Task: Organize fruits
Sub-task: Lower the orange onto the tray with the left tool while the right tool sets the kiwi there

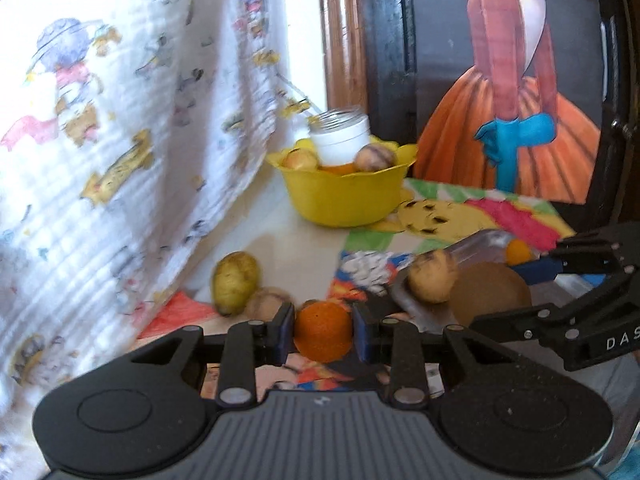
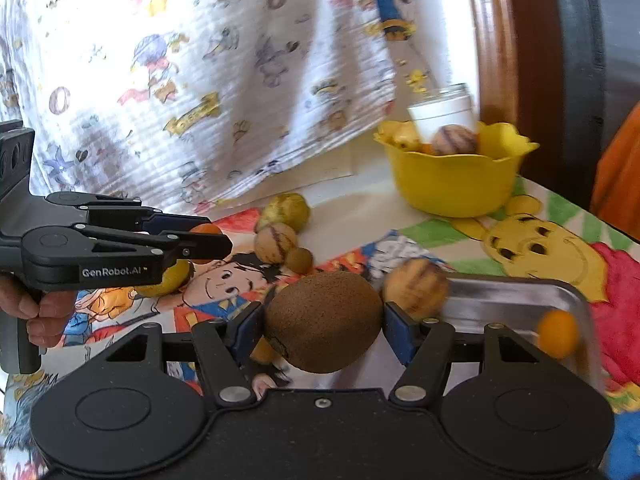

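Fruits fill both: the left claw (image 1: 323,330) pinches a small, seemingly orange fruit (image 1: 322,329), the right claw (image 2: 322,326) a kiwi (image 2: 322,320).

Sunlit cartoon-print curtain (image 1: 120,140) – dark-framed painting (image 1: 516,80) beside wooden post (image 1: 340,40)

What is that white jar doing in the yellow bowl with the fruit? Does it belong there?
It does look out of place. A white jar seems to sit inside the yellow bowl, among the round fruits there, though it could be just behind them. Everything else being sorted is fruit, so the jar is the odd item. Nothing looks spilled or damaged.
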Action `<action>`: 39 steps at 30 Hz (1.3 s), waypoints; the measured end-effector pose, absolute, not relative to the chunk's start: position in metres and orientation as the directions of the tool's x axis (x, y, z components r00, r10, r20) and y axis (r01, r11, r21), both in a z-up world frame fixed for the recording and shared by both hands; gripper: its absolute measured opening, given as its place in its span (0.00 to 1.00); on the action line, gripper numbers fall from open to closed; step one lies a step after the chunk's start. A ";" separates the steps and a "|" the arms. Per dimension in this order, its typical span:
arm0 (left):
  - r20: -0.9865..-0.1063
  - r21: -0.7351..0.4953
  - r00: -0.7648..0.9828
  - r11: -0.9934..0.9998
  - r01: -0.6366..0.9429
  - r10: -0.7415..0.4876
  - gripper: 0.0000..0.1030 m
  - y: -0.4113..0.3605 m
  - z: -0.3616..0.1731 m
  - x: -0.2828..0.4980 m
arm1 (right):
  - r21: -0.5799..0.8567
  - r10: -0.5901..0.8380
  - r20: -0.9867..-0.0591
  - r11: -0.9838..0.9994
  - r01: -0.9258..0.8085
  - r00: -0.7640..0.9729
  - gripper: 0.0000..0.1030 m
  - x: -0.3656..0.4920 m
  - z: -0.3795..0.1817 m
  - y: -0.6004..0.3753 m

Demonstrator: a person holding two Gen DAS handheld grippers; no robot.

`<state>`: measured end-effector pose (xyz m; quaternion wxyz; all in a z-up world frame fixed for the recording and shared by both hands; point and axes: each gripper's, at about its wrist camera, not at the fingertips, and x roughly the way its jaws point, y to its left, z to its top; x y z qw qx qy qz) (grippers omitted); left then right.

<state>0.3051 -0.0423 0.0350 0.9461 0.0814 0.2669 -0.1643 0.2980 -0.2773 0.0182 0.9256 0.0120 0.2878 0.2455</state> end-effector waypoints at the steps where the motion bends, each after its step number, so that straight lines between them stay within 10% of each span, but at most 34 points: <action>1: -0.532 0.061 0.800 0.930 0.363 -0.277 0.33 -0.048 0.035 0.304 | 0.169 0.459 -0.527 0.882 -0.441 0.716 0.64 0.295 0.019 -0.285; 39: -0.596 0.070 0.709 0.855 0.515 -0.378 0.33 -0.163 -0.030 0.330 | 0.039 0.240 -0.575 0.963 -0.267 0.782 0.64 0.292 -0.020 -0.373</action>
